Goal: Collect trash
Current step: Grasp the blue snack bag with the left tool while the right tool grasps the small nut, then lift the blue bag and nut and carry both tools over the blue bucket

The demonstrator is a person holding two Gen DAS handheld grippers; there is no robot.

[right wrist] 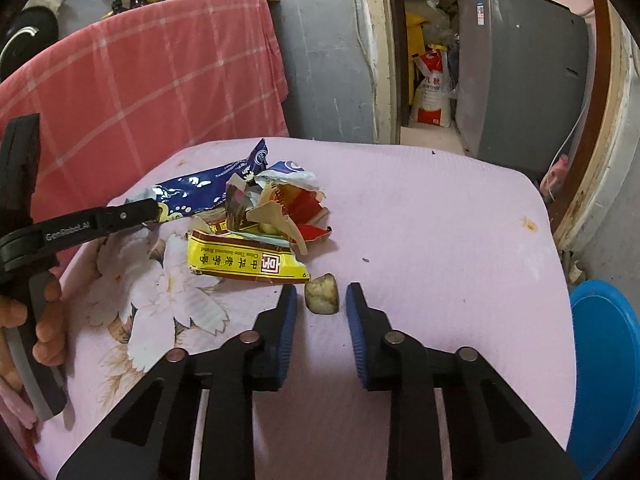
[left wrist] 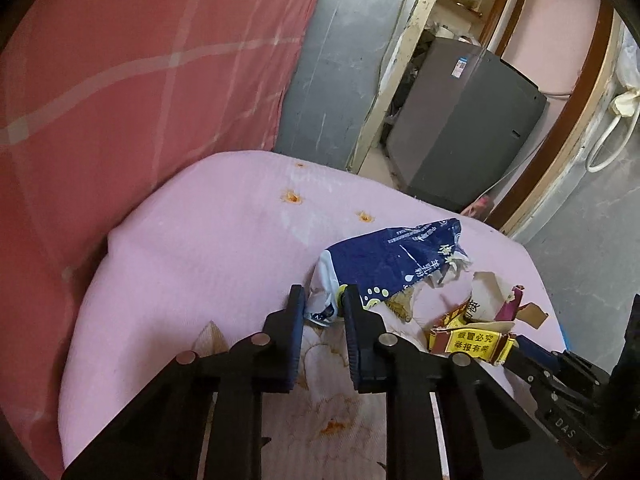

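left gripper (left wrist: 323, 307): its two blue-padded fingers are nearly together, with the crumpled white-and-blue end of the blue wrapper (left wrist: 394, 262) between them; whether the pads already pinch it cannot be told for sure, though it looks like a light grip on that corner.
blue wrapper: lies on the pink cloth (left wrist: 200, 240), running from the claw tips out toward 1 o'clock in the left wrist view; its long axis slants away from the fingers, so a lift would likely drag the far end across the pile.
torn packaging pile (right wrist: 276, 216): red, tan and yellow scraps, touching the blue wrapper; at 11 o'clock from the right claw, near but apart from it.
yellow wrapper (right wrist: 248, 260): flat, long axis roughly 9 to 3 o'clock, its right corner just beside the small lump.
small lump (right wrist: 322, 294): a pale, rounded bit, dead ahead at 12 o'clock, sitting between the two right fingertips without visibly touching either.
right gripper (right wrist: 322, 298): fingers spread wide, holding nothing; it is the nearer claw to the lump, so closing straight in seems the move.
blue bin (right wrist: 604, 376): at 3 o'clock, beyond the cloth's edge, a likely drop place.
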